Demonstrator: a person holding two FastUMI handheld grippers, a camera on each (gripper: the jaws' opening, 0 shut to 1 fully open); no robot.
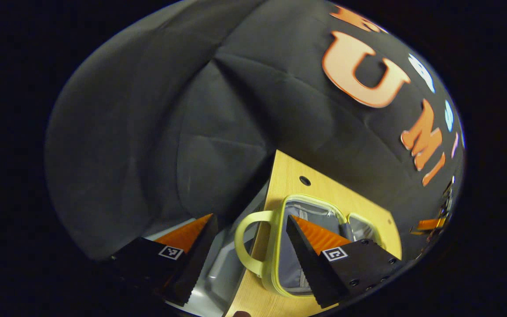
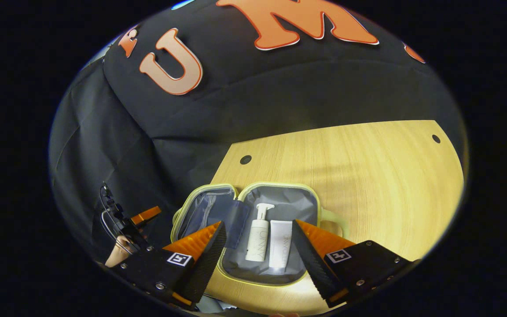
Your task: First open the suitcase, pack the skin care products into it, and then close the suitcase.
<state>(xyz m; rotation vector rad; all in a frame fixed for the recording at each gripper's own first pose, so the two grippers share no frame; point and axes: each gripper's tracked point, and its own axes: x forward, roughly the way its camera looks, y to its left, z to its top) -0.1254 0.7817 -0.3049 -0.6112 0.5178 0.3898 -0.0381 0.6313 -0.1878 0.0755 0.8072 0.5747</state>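
Case (image 2: 280, 275) lay open on the table (image 2: 368, 176); pump bottle (image 2: 258, 240) and tube (image 2: 279, 246) were inside it. Left gripper (image 1: 251, 253) and right gripper (image 2: 258, 251) both gaped, holding nothing. Closing remained.

Both views are dim overall, with the pale wooden tabletop (image 2: 368, 176) the brightest surface, lit evenly from above, probably by a source overhead. A soft shadow band crosses it in the right gripper view. The black cloth wall (image 1: 156, 132) swallows most light, its folds barely readable. Fisheye distortion bends the table edges strongly toward the rim. The centre stays fairly sharp; the outer margins soften and darken.
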